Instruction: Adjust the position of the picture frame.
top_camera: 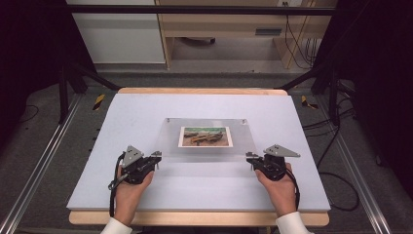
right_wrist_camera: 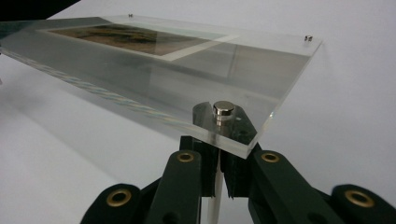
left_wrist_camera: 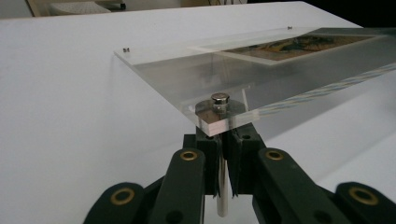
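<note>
A clear acrylic panel (top_camera: pixel 209 148) with a landscape photo (top_camera: pixel 204 136) under it lies at the middle of the white table. My left gripper (top_camera: pixel 157 157) is at its near left corner and my right gripper (top_camera: pixel 249 157) at its near right corner. In the left gripper view the gripper (left_wrist_camera: pixel 224 140) is shut on a thin pale post (left_wrist_camera: pixel 223 196) under the panel (left_wrist_camera: pixel 177 79), below a silver cap (left_wrist_camera: pixel 220 99). The right gripper (right_wrist_camera: pixel 219 154) is likewise shut on a post (right_wrist_camera: pixel 212 198) beneath a silver cap (right_wrist_camera: pixel 223 111). The panel's near edge (right_wrist_camera: pixel 140 109) stands above the table.
The white table board (top_camera: pixel 122 185) has a wooden rim (top_camera: pixel 195 218) at the front. Small screws mark the panel's far corners (left_wrist_camera: pixel 125 49). Metal rails (top_camera: pixel 44 161) run along both sides on the floor, cables (top_camera: pixel 336 146) lie at the right, and a wooden desk (top_camera: pixel 219 24) stands behind.
</note>
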